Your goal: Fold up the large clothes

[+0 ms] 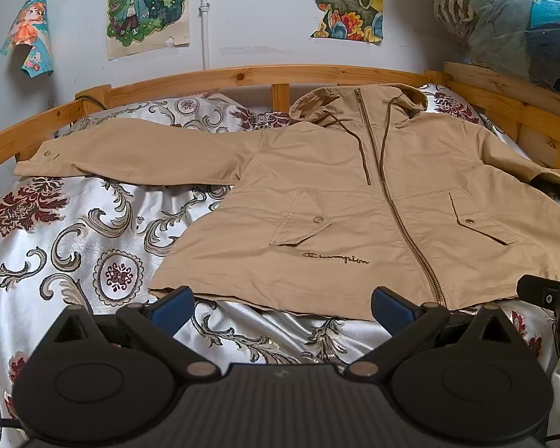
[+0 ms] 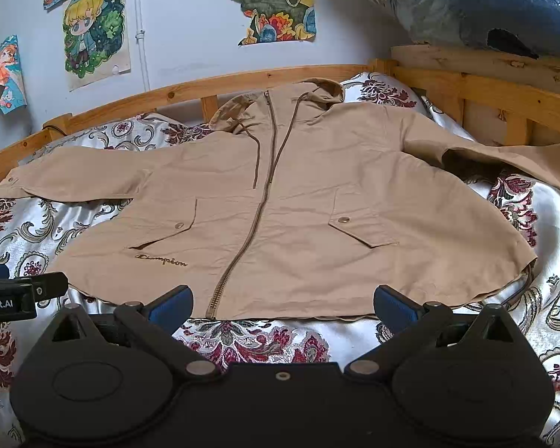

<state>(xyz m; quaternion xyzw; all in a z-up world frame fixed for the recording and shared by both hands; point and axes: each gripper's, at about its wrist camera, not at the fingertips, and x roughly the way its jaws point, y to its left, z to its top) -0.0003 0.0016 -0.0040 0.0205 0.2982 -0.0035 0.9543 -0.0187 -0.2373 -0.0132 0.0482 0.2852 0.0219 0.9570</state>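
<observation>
Jacket: tan cotton zip-up hooded jacket (image 1: pixel 354 201) lies flat, front up, on the floral satin bedspread (image 1: pixel 74 246).
Left gripper (image 1: pixel 282 308): level just short of the hem, blue-padded jaws spread wide, empty.
Right gripper (image 2: pixel 283 308): same pose beside it, jaws wide apart, empty.
Look: zipped, lightly creased, two flap pockets, embroidered chest logo.
Axis: hem nearest, hood (image 2: pixel 280 100) toward the wooden bed rail (image 2: pixel 190 87); sleeves spread sideways.

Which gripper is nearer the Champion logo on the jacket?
Left. The left gripper sits open at the hem almost directly below the Champion logo. The right gripper, also open, is further toward the zipper side, with the logo up to its left.
</observation>
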